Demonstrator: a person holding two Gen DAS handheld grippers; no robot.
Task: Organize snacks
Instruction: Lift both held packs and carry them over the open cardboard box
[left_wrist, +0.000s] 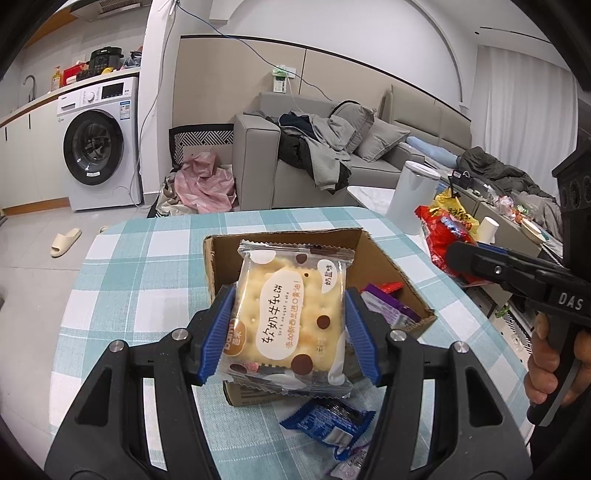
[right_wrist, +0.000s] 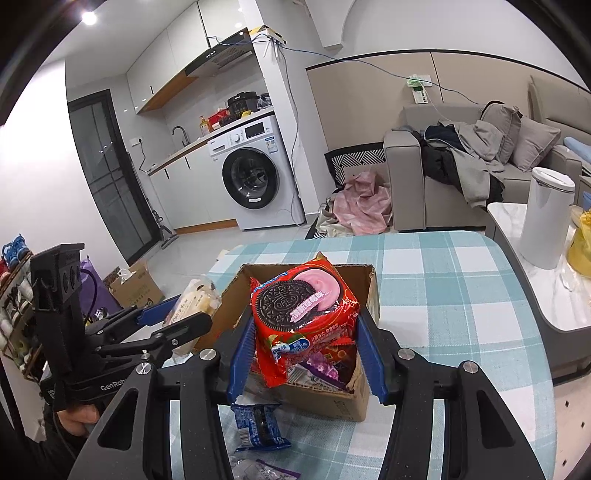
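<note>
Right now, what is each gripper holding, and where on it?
The left gripper clamps the cracker packet by its two side edges. The right gripper clamps the red Oreo pack by its sides.

Both views are evenly and brightly lit from overhead; a round ceiling lamp (right_wrist: 89, 17) flares at top left of the right-wrist view. Shadows are soft. Strong fisheye bending curves walls, black vignetting fills corners, and the nearest black gripper frames blur slightly.

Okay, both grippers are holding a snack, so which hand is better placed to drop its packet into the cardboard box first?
Probably the right. The right gripper holds the red Oreo pack directly above the cardboard box. The left gripper holds its cracker packet over the box's near edge, slightly short of the opening.
</note>
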